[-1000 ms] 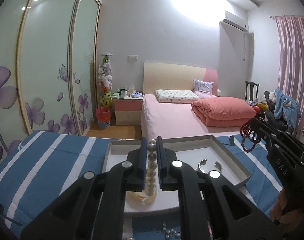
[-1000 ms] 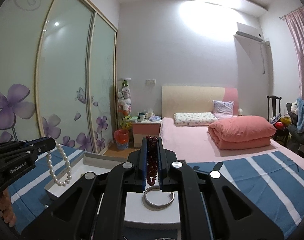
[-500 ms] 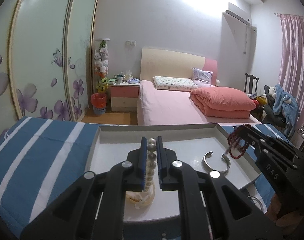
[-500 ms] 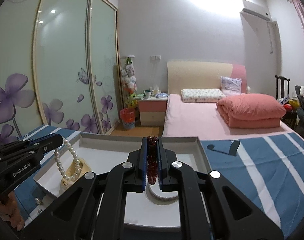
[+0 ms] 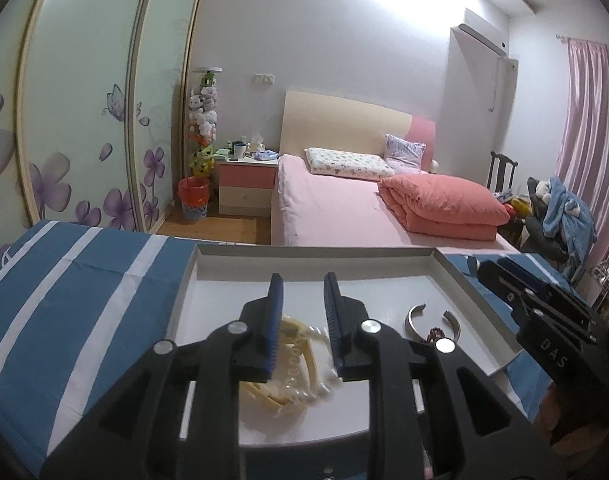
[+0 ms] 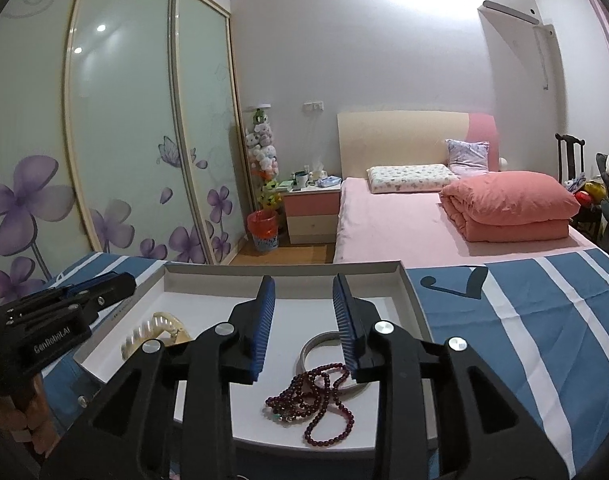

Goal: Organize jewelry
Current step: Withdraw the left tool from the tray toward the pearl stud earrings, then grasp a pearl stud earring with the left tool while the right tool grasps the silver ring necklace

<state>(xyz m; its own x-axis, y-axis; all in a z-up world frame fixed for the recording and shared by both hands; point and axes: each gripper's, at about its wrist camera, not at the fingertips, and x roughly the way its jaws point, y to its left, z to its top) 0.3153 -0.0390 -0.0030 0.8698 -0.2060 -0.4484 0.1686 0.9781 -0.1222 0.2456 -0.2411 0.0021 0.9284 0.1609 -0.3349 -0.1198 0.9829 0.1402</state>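
Note:
A shallow white tray (image 5: pixel 456 276) (image 6: pixel 412 292) lies on a blue-and-white striped cloth. My left gripper (image 5: pixel 303 320) is open just above it; the pearl necklace (image 5: pixel 304 364) lies below on a cream hair comb (image 5: pixel 264 392). My right gripper (image 6: pixel 303 320) is open over the tray; the dark red bead necklace (image 6: pixel 320 396) lies below it, partly on a silver bangle (image 6: pixel 316 340). The bangle (image 5: pixel 414 320) and some red beads (image 5: pixel 436 334) also show in the left wrist view. Each gripper shows in the other's view: the right gripper (image 5: pixel 536 304), the left gripper (image 6: pixel 56 316).
The striped cloth (image 5: pixel 64 292) (image 6: pixel 524 320) covers the surface around the tray. A small pearl item (image 6: pixel 81 400) lies on the cloth left of the tray. Behind are a pink bed (image 5: pixel 344 216), a wardrobe and a nightstand.
Both grippers have opened. The pearl necklace dropped onto the comb in the tray and the red bead necklace dropped onto the bangle. Both grippers came lower over the tray.

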